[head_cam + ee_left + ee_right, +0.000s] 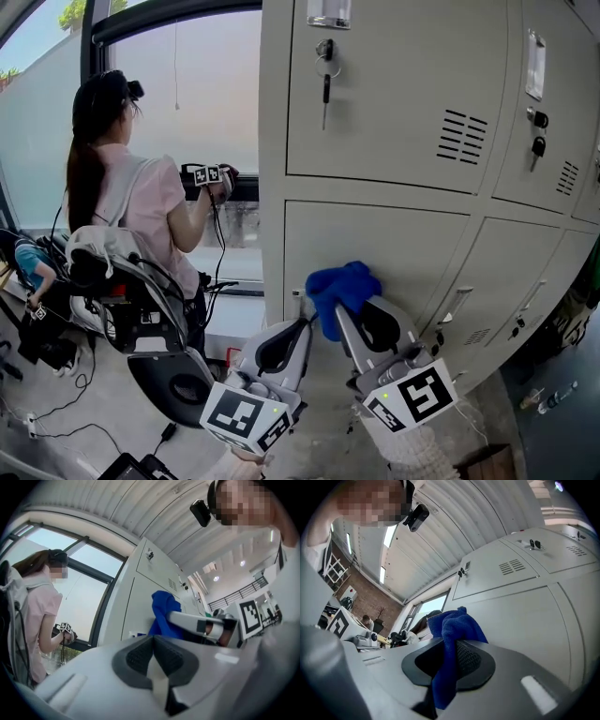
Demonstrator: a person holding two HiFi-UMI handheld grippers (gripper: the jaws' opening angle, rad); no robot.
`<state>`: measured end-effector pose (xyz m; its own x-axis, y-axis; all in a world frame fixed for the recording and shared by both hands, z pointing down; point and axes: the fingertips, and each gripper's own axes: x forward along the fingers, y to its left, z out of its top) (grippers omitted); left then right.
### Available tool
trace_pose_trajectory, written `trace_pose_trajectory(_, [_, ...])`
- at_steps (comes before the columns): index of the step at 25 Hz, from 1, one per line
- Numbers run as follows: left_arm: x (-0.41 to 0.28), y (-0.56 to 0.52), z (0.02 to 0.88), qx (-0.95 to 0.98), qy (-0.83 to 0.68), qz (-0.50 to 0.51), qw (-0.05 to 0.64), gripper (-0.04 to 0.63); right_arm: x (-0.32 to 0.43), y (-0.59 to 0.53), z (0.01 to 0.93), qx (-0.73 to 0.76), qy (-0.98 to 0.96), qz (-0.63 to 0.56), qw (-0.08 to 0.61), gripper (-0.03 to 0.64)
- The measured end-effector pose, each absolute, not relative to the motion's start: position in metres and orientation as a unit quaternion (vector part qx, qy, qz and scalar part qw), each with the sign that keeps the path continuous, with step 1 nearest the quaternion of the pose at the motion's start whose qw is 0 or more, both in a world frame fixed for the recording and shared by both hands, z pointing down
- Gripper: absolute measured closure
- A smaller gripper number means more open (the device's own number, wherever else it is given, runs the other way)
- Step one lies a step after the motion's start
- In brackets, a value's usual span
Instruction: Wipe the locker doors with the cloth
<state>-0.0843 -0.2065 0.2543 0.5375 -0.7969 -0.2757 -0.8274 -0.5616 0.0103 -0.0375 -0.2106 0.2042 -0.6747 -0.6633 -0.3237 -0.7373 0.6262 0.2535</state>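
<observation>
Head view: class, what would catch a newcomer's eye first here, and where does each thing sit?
The bright blue cloth stands out, clamped in the right gripper in front of a lower door of the grey lockers. A key dangles higher up on them, and at the left a person in a pink shirt stands by the window.

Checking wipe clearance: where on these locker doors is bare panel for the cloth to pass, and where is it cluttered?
Bare: the lower door above the blue cloth held in the right claw, and the upper door between its hanging key and vent slots. Crowded: around the handle at lower right.
</observation>
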Motion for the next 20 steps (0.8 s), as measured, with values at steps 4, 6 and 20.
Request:
trace_pose_trajectory(4, [-0.087,-0.212,0.231,-0.873,0.461,0.134,0.088,0.595,-0.044,-0.217,0.165,-0.386,0.888,0.216,0.121,0.560])
trace_pose_trajectory(6, [-0.089,-0.215,0.222,-0.871,0.462,0.137,0.098,0.595,-0.046,-0.220,0.152,-0.386,0.886,0.224,0.127,0.560])
trace_pose_trajectory(20, [-0.099,-0.219,0.219,-0.864,0.472,0.139,0.107,0.595,-0.057,-0.234,0.152,-0.393,0.886,0.220,0.112,0.560])
